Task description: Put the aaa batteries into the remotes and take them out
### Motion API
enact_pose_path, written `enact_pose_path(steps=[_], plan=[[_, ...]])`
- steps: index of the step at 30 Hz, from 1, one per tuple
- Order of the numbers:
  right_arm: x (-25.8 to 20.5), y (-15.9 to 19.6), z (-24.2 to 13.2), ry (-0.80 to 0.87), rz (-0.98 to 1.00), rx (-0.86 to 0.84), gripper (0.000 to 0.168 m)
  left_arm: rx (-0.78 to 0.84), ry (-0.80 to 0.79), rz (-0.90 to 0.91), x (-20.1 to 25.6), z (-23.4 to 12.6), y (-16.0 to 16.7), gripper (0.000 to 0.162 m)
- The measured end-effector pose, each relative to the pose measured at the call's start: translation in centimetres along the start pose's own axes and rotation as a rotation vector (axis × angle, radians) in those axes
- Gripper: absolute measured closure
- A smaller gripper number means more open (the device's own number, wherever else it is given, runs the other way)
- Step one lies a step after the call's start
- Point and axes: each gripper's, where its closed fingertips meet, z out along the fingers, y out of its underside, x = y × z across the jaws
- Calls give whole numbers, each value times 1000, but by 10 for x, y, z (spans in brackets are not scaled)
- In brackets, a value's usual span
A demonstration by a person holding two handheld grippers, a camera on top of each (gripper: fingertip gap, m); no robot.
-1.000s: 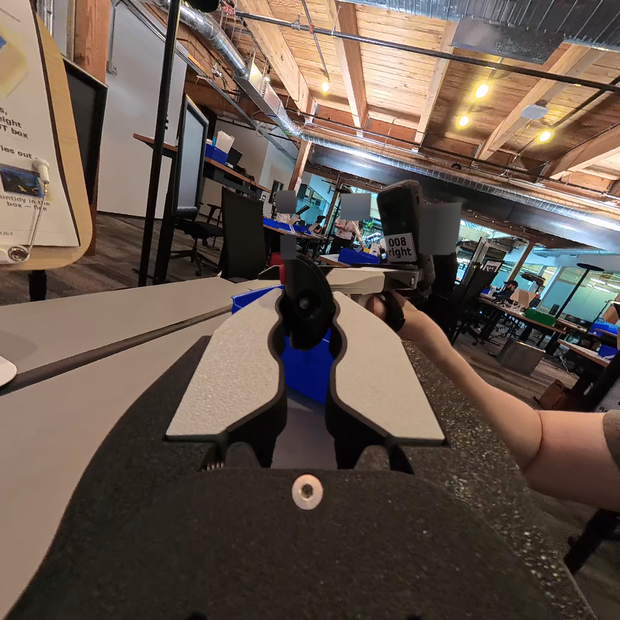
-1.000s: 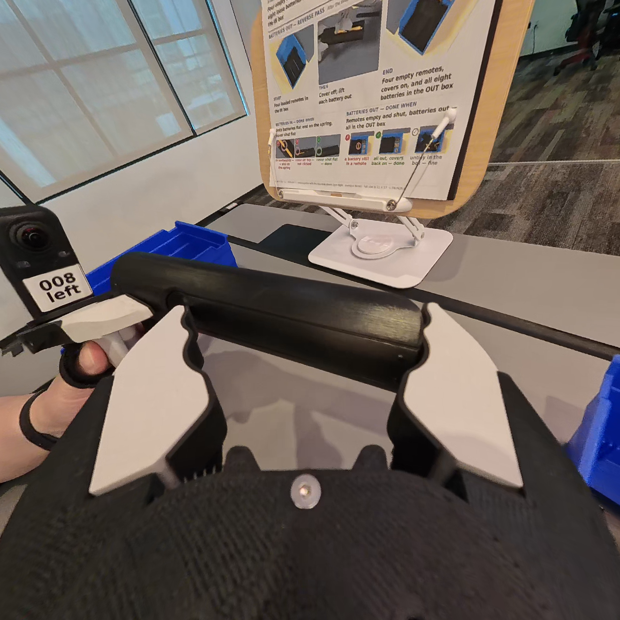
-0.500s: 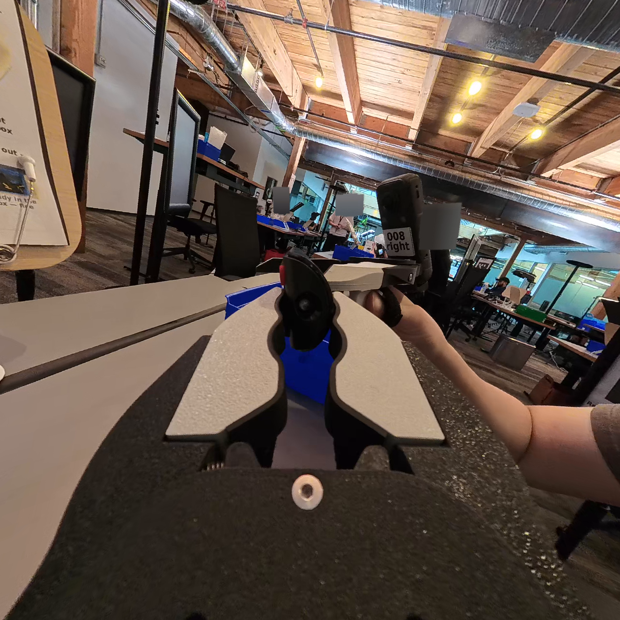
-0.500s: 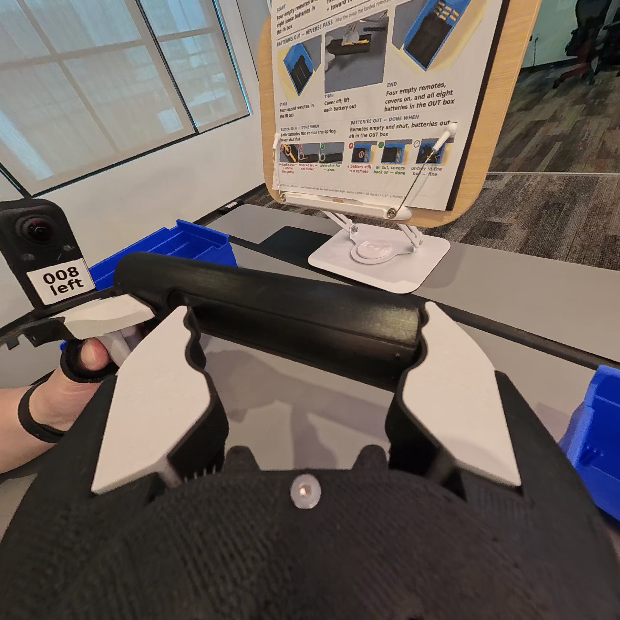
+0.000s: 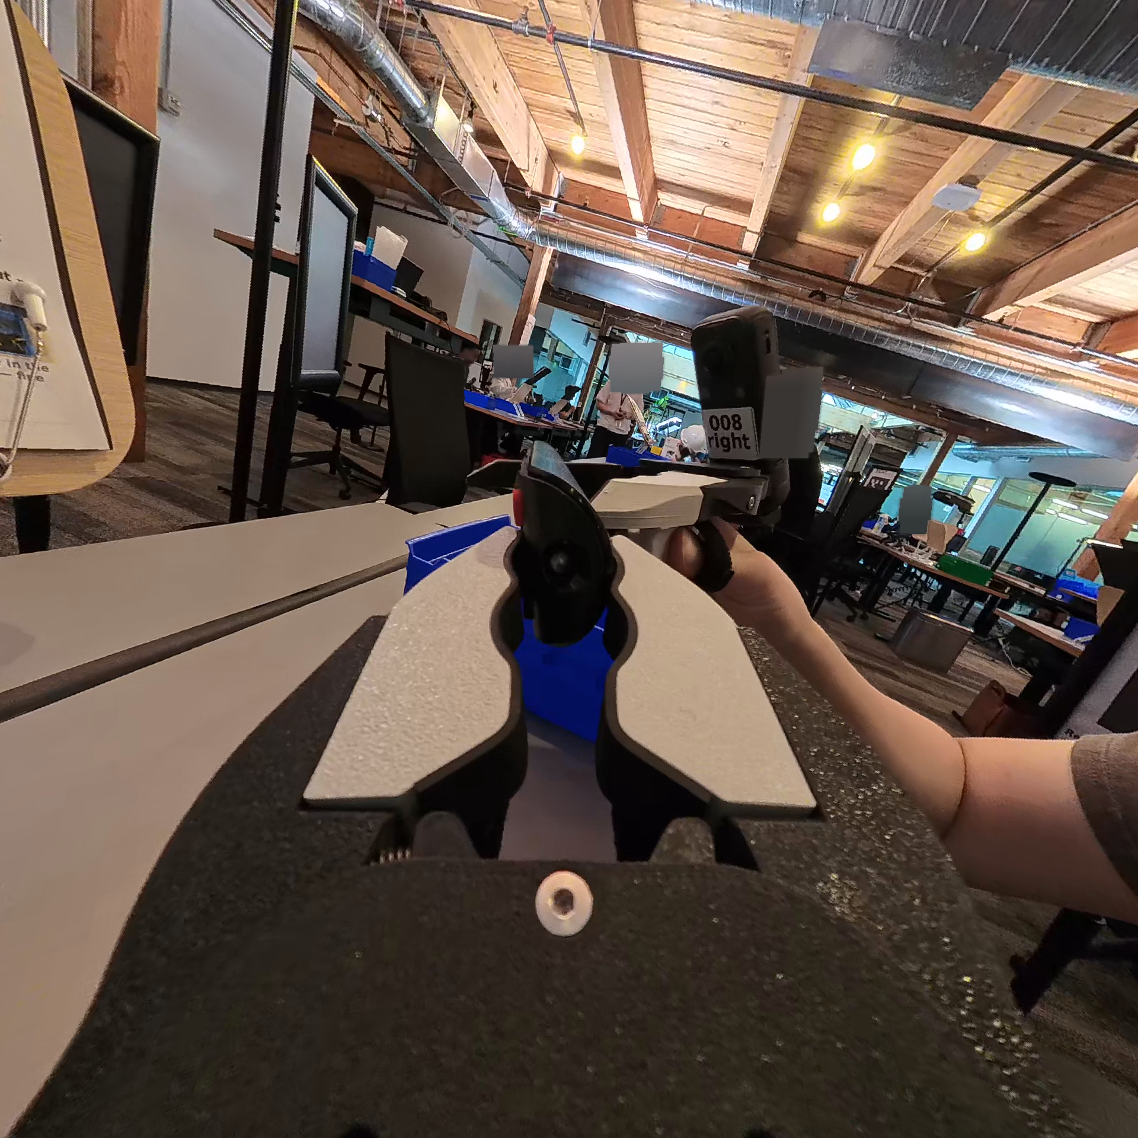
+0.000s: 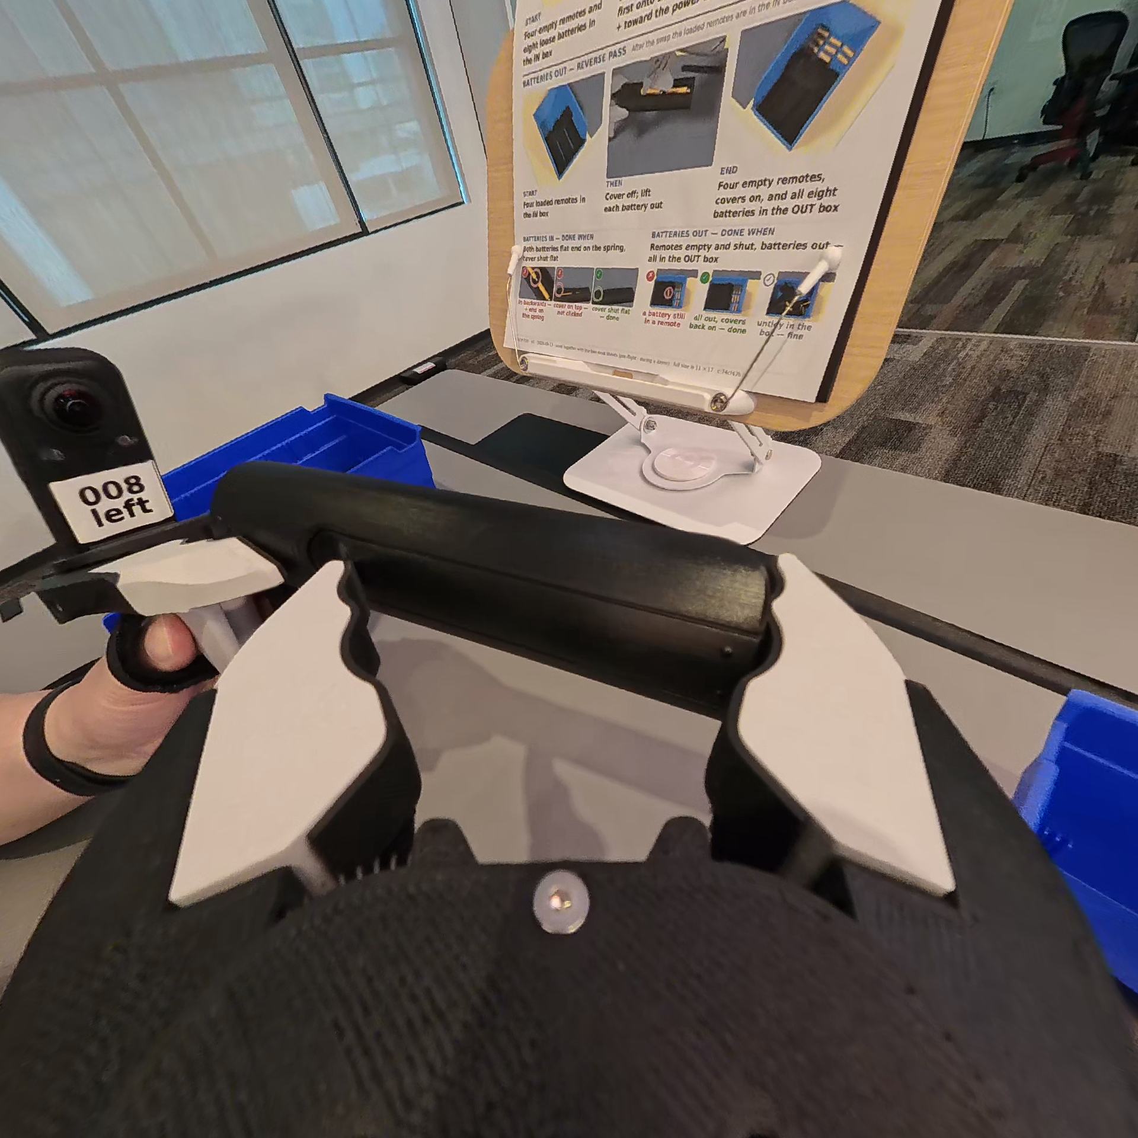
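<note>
Both grippers are gripping one black remote (image 6: 542,591) above the grey table (image 6: 924,554) at frame centre: left gripper (image 5: 563,585) closed narrowly on its end, right gripper (image 6: 557,622) spread wide, clamping its length. Steady, level support should ease cover access.

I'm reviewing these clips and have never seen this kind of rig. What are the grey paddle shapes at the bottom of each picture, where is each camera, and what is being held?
There is no robot arm. A person holds a hand-operated gripper in each hand, and a camera on each looks forward along its two grey fingers.

In the left wrist view, the left gripper is clamped across one end of a black remote, seen end-on. Beyond it the person's right hand holds the other tool.

In the right wrist view, the right gripper grips the same remote lengthwise, lifted above the grey table. On the table stand a blue bin on the left, another blue bin on the right, and an instruction sheet stand.

No batteries are visible.
</note>
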Motion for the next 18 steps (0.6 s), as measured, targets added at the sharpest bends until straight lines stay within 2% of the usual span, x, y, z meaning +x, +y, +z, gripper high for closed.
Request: enact_pose_path(steps=[18], plan=[[-3,-5,-5,-21,-29,-7,52,-8,22,-1,4,0,-1,139]])
